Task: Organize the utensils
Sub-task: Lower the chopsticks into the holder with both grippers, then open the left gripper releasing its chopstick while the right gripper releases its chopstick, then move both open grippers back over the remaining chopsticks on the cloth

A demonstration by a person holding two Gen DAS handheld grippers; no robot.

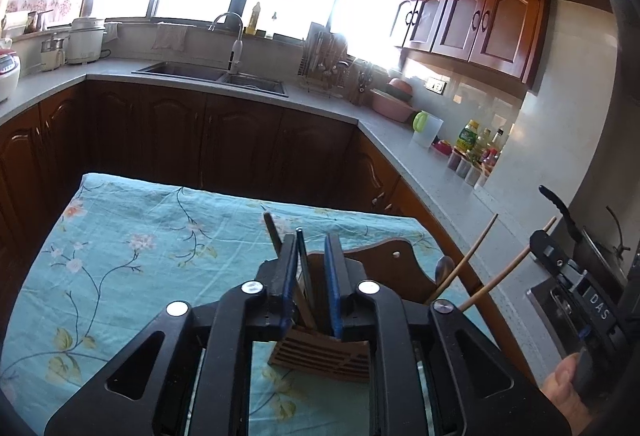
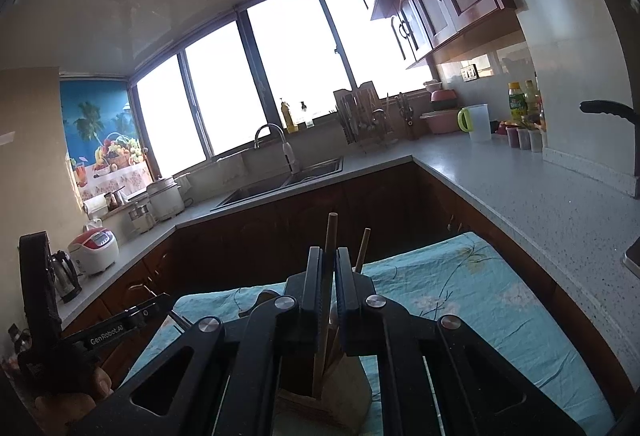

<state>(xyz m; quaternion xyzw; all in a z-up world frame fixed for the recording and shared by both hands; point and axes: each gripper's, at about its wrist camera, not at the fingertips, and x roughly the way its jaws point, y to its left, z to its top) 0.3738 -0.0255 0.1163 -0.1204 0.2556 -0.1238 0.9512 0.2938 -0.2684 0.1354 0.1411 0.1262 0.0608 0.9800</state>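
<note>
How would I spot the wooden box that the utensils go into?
Find the table with the turquoise flowered cloth in the middle of the kitchen. Near its right edge stands a wooden utensil holder with slatted sides. It is the only thing on the cloth, with chopsticks sticking out.

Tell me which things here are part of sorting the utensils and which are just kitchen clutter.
Part of the job:
wooden utensil holder
dark utensil between the left gripper fingers
wooden chopstick between the right gripper fingers
other chopsticks in the holder

Just lying about:
rice cooker
kettle
measuring jug
oil bottles
dish rack
</note>
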